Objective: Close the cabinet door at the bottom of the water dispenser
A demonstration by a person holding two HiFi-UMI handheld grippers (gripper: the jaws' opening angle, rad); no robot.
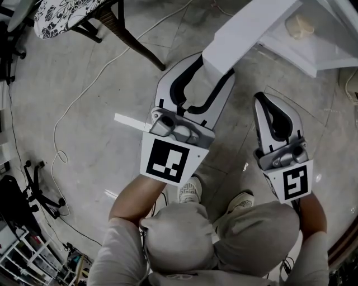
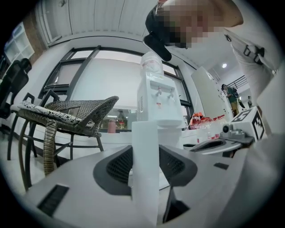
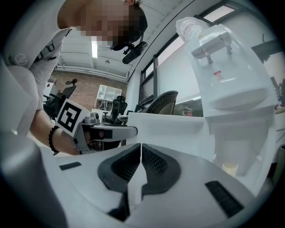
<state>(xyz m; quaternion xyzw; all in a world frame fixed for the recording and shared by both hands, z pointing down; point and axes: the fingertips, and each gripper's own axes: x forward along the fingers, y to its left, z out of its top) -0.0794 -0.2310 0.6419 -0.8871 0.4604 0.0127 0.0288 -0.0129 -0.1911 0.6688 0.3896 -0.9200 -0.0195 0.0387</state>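
Observation:
The white cabinet door [image 1: 251, 28] stands swung out from the open bottom cabinet [image 1: 330, 50] of the water dispenser [image 2: 158, 102]. My left gripper [image 1: 214, 66] holds the door's free edge; in the left gripper view the door panel [image 2: 144, 169] fills the gap and both pads lie against it. My right gripper [image 1: 260, 96] hovers to the right of the door, shut, with nothing between its jaws. In the right gripper view the door [image 3: 178, 129] runs across just ahead of the right gripper [image 3: 140, 149], and the dispenser [image 3: 231, 80] rises to the right.
A pale cup-like object [image 1: 299, 25] sits inside the cabinet. A chair with a patterned cushion [image 1: 67, 14] stands at the upper left, and a white cable [image 1: 61, 128] snakes over the floor. The person's shoes [image 1: 190, 190] are below the grippers. A wicker chair [image 2: 67, 113] stands left of the dispenser.

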